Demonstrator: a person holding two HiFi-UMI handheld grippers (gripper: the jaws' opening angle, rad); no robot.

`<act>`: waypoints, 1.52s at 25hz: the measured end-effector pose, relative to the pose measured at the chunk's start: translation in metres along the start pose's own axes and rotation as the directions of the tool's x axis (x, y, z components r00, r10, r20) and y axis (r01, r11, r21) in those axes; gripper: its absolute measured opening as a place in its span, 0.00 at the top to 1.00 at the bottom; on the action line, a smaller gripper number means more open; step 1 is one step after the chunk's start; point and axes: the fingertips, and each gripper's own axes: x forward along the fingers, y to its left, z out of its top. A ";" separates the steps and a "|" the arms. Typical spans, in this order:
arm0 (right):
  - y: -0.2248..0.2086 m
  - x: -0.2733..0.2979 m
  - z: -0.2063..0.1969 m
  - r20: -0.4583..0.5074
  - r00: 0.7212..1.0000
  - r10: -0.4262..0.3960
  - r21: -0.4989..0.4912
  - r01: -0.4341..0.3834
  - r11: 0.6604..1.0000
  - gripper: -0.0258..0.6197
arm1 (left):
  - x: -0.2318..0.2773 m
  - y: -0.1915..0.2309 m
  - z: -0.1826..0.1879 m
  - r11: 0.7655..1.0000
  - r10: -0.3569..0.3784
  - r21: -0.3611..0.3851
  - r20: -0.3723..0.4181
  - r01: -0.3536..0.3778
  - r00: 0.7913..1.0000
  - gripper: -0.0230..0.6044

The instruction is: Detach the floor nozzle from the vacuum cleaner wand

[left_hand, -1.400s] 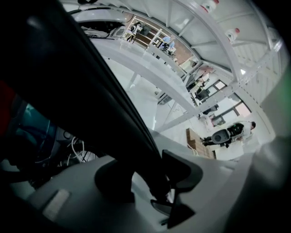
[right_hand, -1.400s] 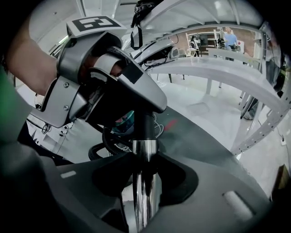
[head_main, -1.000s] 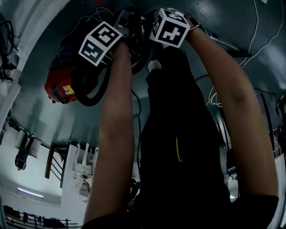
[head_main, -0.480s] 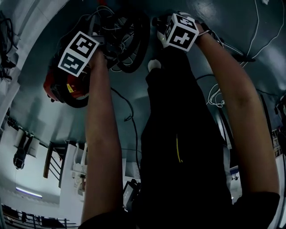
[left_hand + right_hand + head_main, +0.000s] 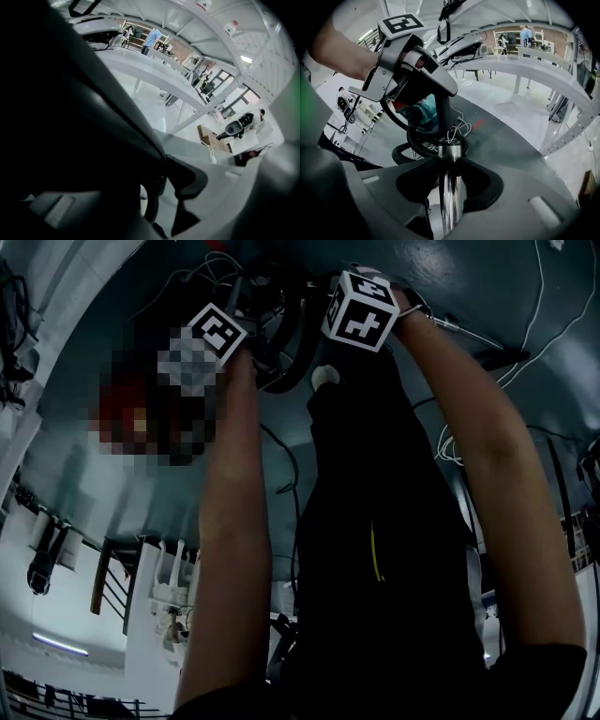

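Note:
The chrome wand (image 5: 450,185) runs up between the jaws of my right gripper (image 5: 451,197). Its dark pads (image 5: 480,183) press on the tube from both sides, and these jaws have just been closing. Higher up the wand joins a dark curved handle (image 5: 440,101), and my left gripper (image 5: 424,77) is shut on that; its jaws closed a little within the last second. In the left gripper view this dark handle (image 5: 79,140) fills the left side. From the head view both marker cubes, left gripper (image 5: 223,331) and right gripper (image 5: 359,310), sit close together. No floor nozzle shows.
A black ribbed hose (image 5: 415,145) loops on the grey floor beside the red and teal vacuum body (image 5: 417,116). White cables (image 5: 457,129) lie by it. The person's dark trousers (image 5: 375,521) hang below the grippers. White shelving frames (image 5: 520,65) stand further off.
The left gripper swung out to the left half a second ago and has come back to the right, next to the hose. The right gripper has shifted only slightly.

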 end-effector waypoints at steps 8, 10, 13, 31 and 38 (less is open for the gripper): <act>0.012 0.013 0.001 -0.034 0.999 0.014 -0.011 -0.015 1.000 0.73 | 0.006 0.007 -0.026 0.999 0.014 0.043 -0.054 -0.012 0.998 0.70; 0.016 0.016 0.001 -0.041 0.999 0.018 -0.017 -0.019 1.000 0.73 | 0.009 0.008 -0.034 0.999 0.017 0.047 -0.069 -0.013 0.997 0.70; 0.019 0.020 0.001 -0.049 0.999 0.016 -0.016 -0.017 1.000 0.73 | 0.012 0.011 -0.043 0.999 0.022 0.037 -0.086 -0.019 0.996 0.70; 0.031 0.036 0.005 -0.037 0.999 0.035 0.072 -0.033 0.997 0.84 | 0.028 0.028 -0.105 0.997 0.076 0.044 -0.252 -0.066 0.965 0.59; 0.033 0.034 -0.007 -0.037 0.999 -0.002 0.087 0.005 0.996 0.84 | 0.024 0.005 -0.121 0.993 0.007 0.114 -0.297 0.029 0.955 0.75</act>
